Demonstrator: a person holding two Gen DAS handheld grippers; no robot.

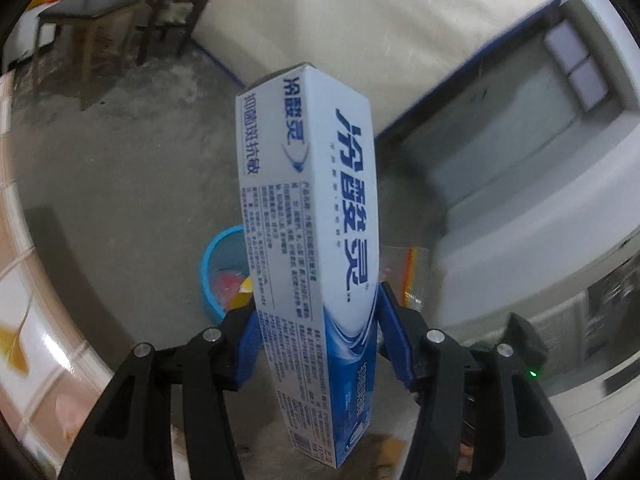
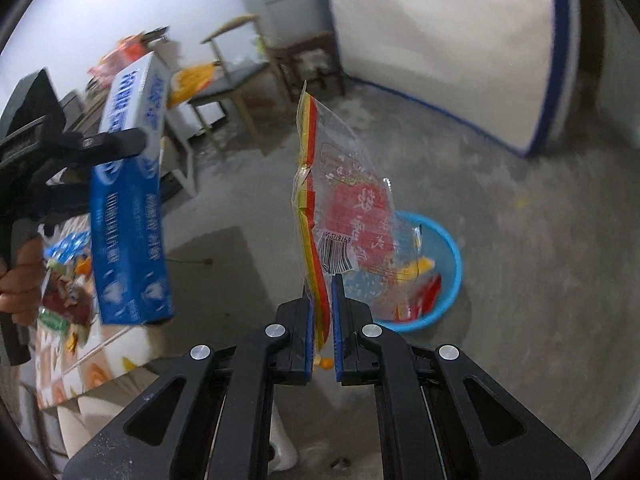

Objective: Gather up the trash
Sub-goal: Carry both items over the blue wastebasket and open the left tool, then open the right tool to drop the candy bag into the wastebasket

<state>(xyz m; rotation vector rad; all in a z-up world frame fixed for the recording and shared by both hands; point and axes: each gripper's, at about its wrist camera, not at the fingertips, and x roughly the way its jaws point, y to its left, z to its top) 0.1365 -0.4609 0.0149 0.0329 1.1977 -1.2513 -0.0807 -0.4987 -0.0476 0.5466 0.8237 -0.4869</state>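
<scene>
My left gripper (image 1: 316, 320) is shut on a blue and white toothpaste box (image 1: 316, 208), held upright in the air above the floor. The box also shows in the right wrist view (image 2: 128, 216), with the left gripper (image 2: 132, 144) clamped round it. My right gripper (image 2: 322, 304) is shut on a clear plastic wrapper (image 2: 340, 208) with red print and a yellow-red strip. A blue basin (image 2: 444, 272) with red and yellow scraps stands on the floor beyond the wrapper. It also shows behind the box in the left wrist view (image 1: 218, 272).
A table with a patterned cloth (image 2: 80, 360) is at the left, carrying more wrappers (image 2: 64, 280). A mattress (image 2: 440, 40) leans on the far wall. A stool (image 1: 88, 12) and wooden tables (image 2: 232, 80) stand at the back. The floor is bare concrete (image 2: 520, 280).
</scene>
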